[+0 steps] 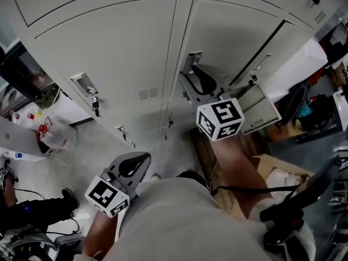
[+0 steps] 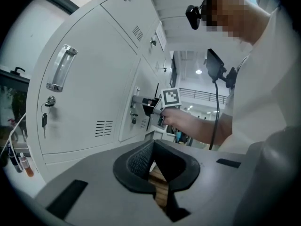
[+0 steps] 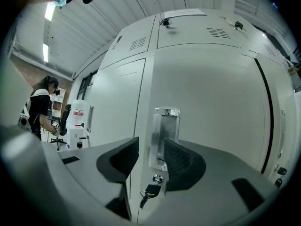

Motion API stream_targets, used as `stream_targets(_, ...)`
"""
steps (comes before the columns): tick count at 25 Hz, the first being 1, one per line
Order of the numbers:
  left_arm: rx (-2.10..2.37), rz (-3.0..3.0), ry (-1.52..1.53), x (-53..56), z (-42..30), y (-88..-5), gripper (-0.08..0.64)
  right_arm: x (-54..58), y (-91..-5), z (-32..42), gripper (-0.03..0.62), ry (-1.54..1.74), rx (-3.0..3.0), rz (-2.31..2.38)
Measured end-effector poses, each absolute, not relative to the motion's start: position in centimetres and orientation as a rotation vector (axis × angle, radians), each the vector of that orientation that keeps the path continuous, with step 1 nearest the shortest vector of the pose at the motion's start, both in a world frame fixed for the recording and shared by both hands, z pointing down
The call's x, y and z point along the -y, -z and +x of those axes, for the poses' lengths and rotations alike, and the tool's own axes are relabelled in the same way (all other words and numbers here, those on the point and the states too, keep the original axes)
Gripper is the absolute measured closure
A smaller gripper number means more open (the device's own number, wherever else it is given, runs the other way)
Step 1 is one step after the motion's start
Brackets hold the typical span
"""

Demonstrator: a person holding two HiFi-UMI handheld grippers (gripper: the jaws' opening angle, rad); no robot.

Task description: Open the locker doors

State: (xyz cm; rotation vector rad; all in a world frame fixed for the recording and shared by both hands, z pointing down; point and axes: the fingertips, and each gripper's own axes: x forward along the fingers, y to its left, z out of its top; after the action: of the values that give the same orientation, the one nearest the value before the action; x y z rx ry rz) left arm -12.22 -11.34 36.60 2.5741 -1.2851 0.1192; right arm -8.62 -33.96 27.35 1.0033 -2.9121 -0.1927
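At the locker door (image 3: 211, 93) edge | right gripper (image 3: 150, 149) jaws wide before handle (image 3: 165, 121) | left gripper (image 2: 151, 146) jaws together, empty

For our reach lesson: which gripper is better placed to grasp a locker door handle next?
Right. The right gripper is open, facing a metal handle; the left gripper is shut, back from the lockers.

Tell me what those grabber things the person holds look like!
The left gripper and right gripper are smooth grey shells. Each has two black fingers that are ribbed on the inside. Each gripper also carries a white cube with black square markers on it. The person wears a white shirt with short sleeves.
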Motion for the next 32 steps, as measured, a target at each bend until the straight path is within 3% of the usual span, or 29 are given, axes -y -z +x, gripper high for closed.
stream_targets(16, 1.277, 2.576, -0.097, 9.8, -14.9, -37.0, 0.551, 34.9, -27.1, -10.4, 0.469, 0.169, 2.856, 1.11)
stream_targets(32, 1.187, 2.609, -0.087, 9.4, -13.7, -37.0, 0.551, 32.2, -27.3, -7.4, 0.485, 0.13, 2.854, 1.159)
